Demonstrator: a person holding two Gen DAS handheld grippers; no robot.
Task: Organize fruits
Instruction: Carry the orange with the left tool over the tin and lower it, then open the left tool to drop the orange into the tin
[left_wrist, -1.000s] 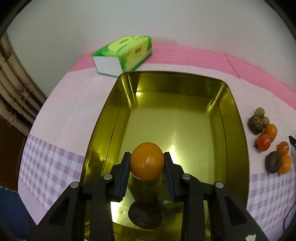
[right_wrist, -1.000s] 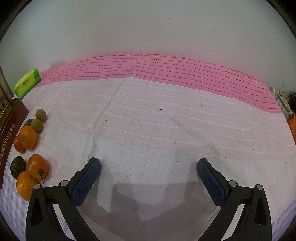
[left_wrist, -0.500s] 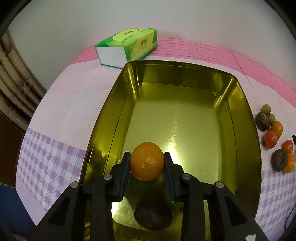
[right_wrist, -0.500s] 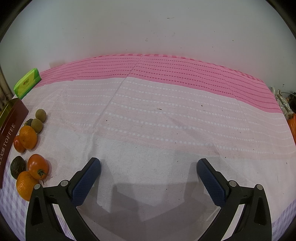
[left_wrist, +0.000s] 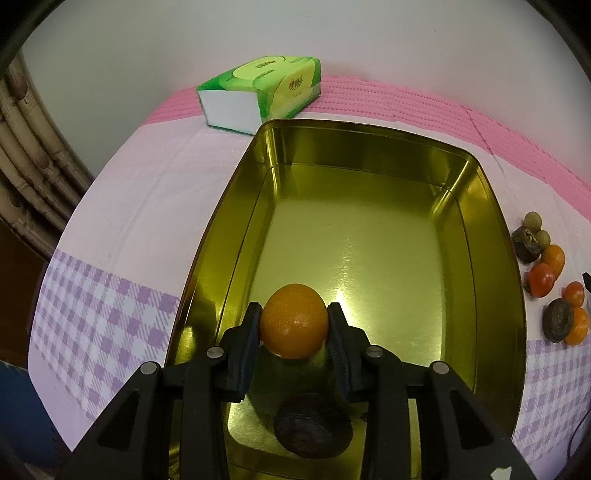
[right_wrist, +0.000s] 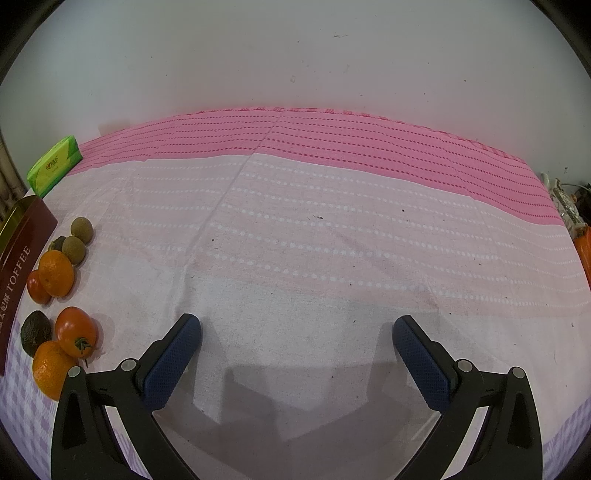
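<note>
My left gripper (left_wrist: 294, 309) hangs low inside a gold metal tin (left_wrist: 496, 258). Its jaws are opening, with an orange (left_wrist: 294, 320) still between the pads and touching both. A dark wrinkled fruit (left_wrist: 312, 424) lies on the tin's floor just beneath the fingers. Right of the tin, several loose fruits (left_wrist: 543, 280) sit on the cloth. In the right wrist view they show at the far left: oranges (right_wrist: 55, 273), a tomato (right_wrist: 75, 330) and a dark fruit (right_wrist: 35, 332). My right gripper (right_wrist: 297, 332) stands wide open over bare cloth, to the right of them.
A green tissue pack (left_wrist: 260, 94) lies behind the tin's far left corner, also in the right wrist view as a tissue pack (right_wrist: 55, 170). The tin's brown outer wall (right_wrist: 18, 251) borders the fruits. A white wall backs the table; clutter (right_wrist: 569, 210) sits at the right edge.
The left wrist view has crept slightly forward over the tin, with the orange still between the pads. The right gripper and the loose fruits have not moved.
</note>
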